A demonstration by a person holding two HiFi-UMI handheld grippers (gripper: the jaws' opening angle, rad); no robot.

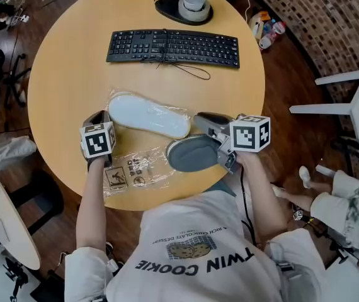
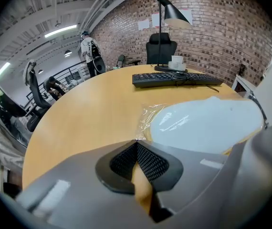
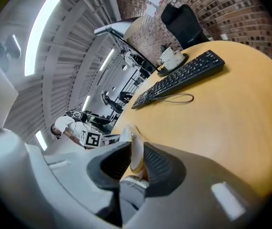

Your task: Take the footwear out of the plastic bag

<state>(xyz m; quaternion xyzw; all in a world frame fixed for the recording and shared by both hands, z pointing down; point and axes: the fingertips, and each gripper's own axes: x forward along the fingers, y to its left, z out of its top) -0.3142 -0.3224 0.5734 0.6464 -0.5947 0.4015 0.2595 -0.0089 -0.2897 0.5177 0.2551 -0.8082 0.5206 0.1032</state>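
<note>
Head view, nearest: your shirt [image 1: 198, 257] fills the bottom of the frame, and both your arms reach over the near rim of the table [image 1: 66, 61].
Head view, done: the grey shoe [image 1: 191, 153] lies at the near edge, right of the bag [image 1: 135, 168]. It looks almost wholly out, with only its left end at the film. Whether that end is clear of the film you cannot tell from here.
Head view, left to do: the white shoe [image 1: 148, 115] lies farther in, sole up and under the film, so it is not out yet. You are about halfway.
Head view, grippers: your right gripper [image 1: 212, 136] sits at the grey shoe's right end. Your left gripper [image 1: 102, 119] sits at the bag's left edge.
Left gripper view, jaws: the left gripper [image 2: 137, 144] has its tips together, with only a thin slit behind them. The bag's corner [image 2: 148, 112] runs right into the tips, so it reads as a pinch on the film. The white shoe [image 2: 203, 123] lies just beyond to the right, inside the bag.
Right gripper view, jaws: the right gripper [image 3: 137, 159] is a little apart. A thin pale edge of the grey shoe [image 3: 135, 142] stands between the pads and fills the gap, so you are gripping the shoe.
</note>
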